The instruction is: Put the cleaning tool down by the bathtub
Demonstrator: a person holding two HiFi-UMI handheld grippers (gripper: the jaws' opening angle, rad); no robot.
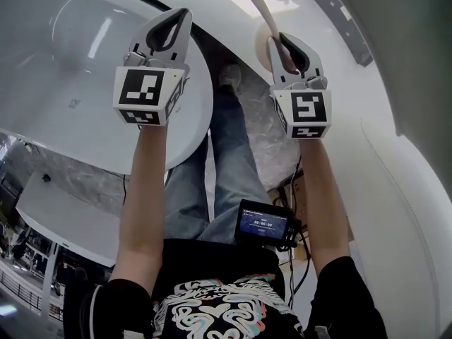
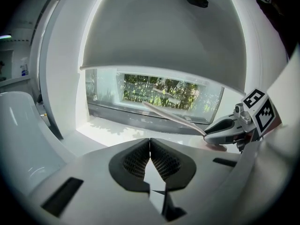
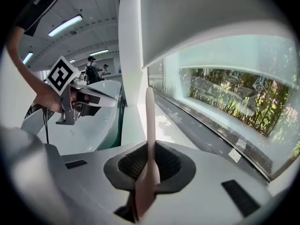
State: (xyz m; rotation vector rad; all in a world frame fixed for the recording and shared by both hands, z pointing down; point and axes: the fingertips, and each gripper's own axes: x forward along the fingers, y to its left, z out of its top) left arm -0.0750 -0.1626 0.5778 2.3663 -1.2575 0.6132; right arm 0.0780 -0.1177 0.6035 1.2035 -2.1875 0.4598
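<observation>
The cleaning tool is a long pale pink handle (image 1: 256,2) that runs up and away from my right gripper (image 1: 283,45), which is shut on its lower end. In the right gripper view the handle (image 3: 150,121) stands upright between the jaws of that gripper (image 3: 149,161). My left gripper (image 1: 176,18) is shut and empty, held over the rim of the white bathtub (image 1: 200,111). From the left gripper (image 2: 150,146) I see the tool (image 2: 173,117) slanting from the right gripper (image 2: 209,136) toward the window. The tool's head is out of sight.
A white ledge (image 2: 122,130) runs under a long window (image 3: 234,97) with greenery outside. The person's jeans-clad legs (image 1: 226,168) stand between tub and curved white wall (image 1: 395,161). A small screen device (image 1: 263,223) hangs at the waist. People stand far off (image 3: 91,69).
</observation>
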